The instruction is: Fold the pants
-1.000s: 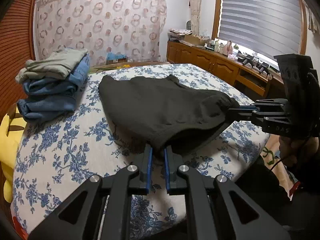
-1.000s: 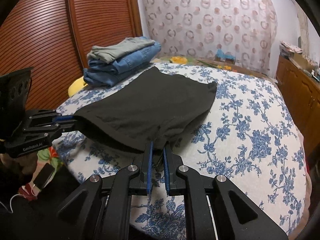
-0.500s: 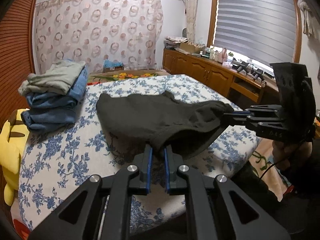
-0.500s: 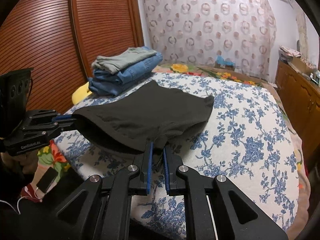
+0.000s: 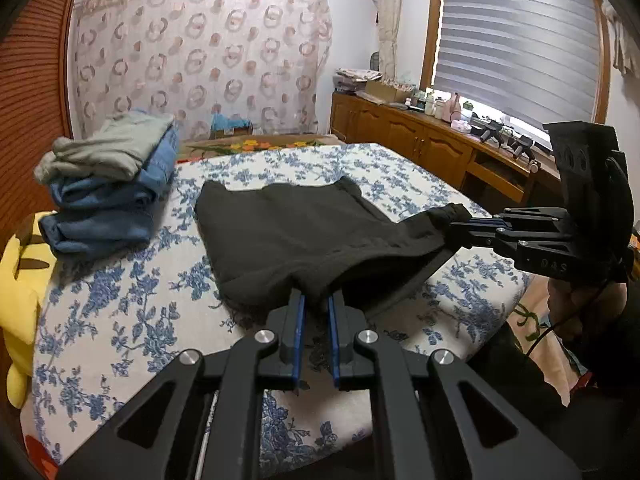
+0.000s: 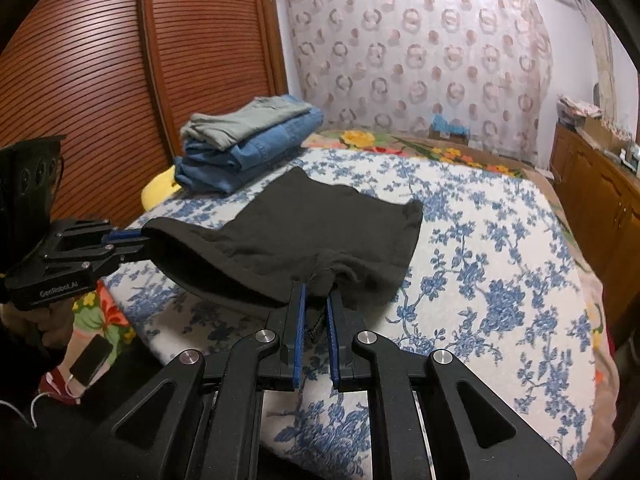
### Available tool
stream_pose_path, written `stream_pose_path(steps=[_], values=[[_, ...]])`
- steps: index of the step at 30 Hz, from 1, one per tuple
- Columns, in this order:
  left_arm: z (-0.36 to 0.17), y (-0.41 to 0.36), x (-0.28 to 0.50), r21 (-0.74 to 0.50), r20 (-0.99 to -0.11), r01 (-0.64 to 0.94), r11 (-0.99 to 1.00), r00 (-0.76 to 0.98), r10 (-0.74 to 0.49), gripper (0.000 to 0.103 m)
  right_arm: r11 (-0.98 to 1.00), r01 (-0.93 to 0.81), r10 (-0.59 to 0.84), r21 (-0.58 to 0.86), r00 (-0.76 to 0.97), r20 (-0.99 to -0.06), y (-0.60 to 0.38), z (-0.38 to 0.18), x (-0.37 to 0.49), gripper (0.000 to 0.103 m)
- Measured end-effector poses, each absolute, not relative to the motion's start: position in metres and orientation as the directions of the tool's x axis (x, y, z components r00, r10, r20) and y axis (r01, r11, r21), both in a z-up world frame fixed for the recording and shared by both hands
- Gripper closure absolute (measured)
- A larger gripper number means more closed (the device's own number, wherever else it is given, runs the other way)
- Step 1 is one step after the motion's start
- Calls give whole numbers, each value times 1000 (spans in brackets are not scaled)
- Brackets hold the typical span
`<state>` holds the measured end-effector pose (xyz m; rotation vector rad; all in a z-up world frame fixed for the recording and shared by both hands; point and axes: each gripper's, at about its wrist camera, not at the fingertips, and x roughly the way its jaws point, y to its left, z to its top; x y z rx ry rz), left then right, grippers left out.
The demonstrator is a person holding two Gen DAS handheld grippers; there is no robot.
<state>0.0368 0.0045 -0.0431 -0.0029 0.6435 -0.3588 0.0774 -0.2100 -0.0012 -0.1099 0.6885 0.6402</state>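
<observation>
Black pants (image 5: 304, 232) lie partly folded on the blue-flowered bed cover (image 5: 120, 312). Their near edge is lifted off the bed and stretched between my two grippers. My left gripper (image 5: 316, 300) is shut on one near corner of the pants. My right gripper (image 6: 316, 292) is shut on the other near corner; the left wrist view shows the right gripper (image 5: 460, 226) at the right with cloth in its jaws. The left gripper (image 6: 140, 236) appears at the left of the right wrist view, also pinching cloth. The far part of the pants (image 6: 340, 216) rests flat.
A stack of folded jeans and a grey garment (image 5: 108, 184) sits at the far left of the bed. A yellow cushion (image 5: 16, 280) lies beside it. A wooden cabinet (image 5: 420, 148) with clutter runs under the window at the right. A phone (image 6: 90, 360) lies low at the left.
Both grippers have risen a little with the pants' near edge, so the bed sits lower in both views. The grips on the cloth are unchanged.
</observation>
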Motion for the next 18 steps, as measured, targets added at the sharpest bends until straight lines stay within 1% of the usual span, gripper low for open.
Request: stream_pose_path(steps=[5,13,18], values=[[-39,1,45,-98,-577,326,940,751,-321,96,807,-581,510,105,598,-618,-208,-3,87,96],[-17,-1,74,-75,-528,317,946,792,-307,96,819,-570,496,63,651,-575,-203,20,111,96],[-10,3,96,-72,-514,304,950,805,-297,96,829,-557,487,53,670,-560,-198,27,132,96]])
